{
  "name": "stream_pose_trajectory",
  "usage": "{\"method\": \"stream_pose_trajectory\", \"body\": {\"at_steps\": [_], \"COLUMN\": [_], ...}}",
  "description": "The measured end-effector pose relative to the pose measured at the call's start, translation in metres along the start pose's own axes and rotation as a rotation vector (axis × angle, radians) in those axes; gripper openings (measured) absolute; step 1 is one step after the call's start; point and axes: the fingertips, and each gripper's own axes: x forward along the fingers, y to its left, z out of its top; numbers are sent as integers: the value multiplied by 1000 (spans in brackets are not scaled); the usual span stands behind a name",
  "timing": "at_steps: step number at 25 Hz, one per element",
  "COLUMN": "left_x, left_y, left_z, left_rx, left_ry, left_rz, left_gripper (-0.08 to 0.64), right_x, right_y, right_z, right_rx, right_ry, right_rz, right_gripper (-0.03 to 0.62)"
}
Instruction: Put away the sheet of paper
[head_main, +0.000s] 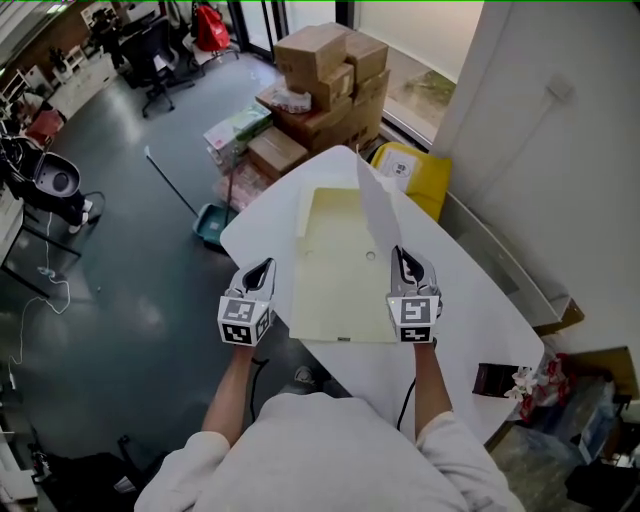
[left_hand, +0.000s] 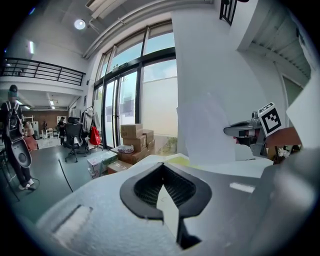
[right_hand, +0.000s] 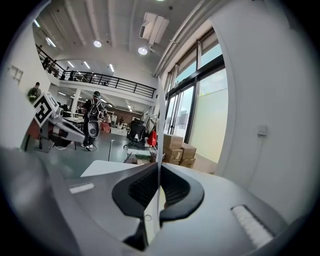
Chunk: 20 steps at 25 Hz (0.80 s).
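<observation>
A white sheet of paper (head_main: 378, 210) stands up on edge over a pale yellow folder (head_main: 340, 275) that lies flat on the white table (head_main: 470, 300). My right gripper (head_main: 403, 256) is shut on the sheet's near lower corner. In the right gripper view the sheet (right_hand: 159, 125) shows edge-on as a thin line rising from between the closed jaws of the right gripper (right_hand: 159, 167). My left gripper (head_main: 265, 266) hovers at the table's left edge, beside the folder, jaws together and holding nothing. The left gripper view shows the sheet (left_hand: 212, 125) upright with the right gripper (left_hand: 250, 131) behind it.
Stacked cardboard boxes (head_main: 325, 80) and a yellow bin (head_main: 415, 170) stand beyond the table's far end. A teal dustpan with a long handle (head_main: 212, 225) rests on the floor at the left. A dark brown object (head_main: 495, 380) lies on the table's near right. A white wall runs along the right.
</observation>
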Motion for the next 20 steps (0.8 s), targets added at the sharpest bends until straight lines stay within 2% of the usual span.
{"method": "stream_pose_trajectory", "body": {"at_steps": [6,12,20], "left_x": [-2,4,6], "left_y": [-2,-7,13], "left_z": [3,-1,-17], "left_rx": [-2,-10,-34], "left_ry": [-1,1,18], "left_rz": [27,9,-28], "left_gripper": [6,6,6], "right_x": [1,4,14], "right_y": [-5,-10,4], "right_z": [-7,-17,-30], "right_rx": [-24,-23,-147], "right_ry": [5,32,98], "right_rz": [21,7,-50], "right_gripper": [2,2,2]}}
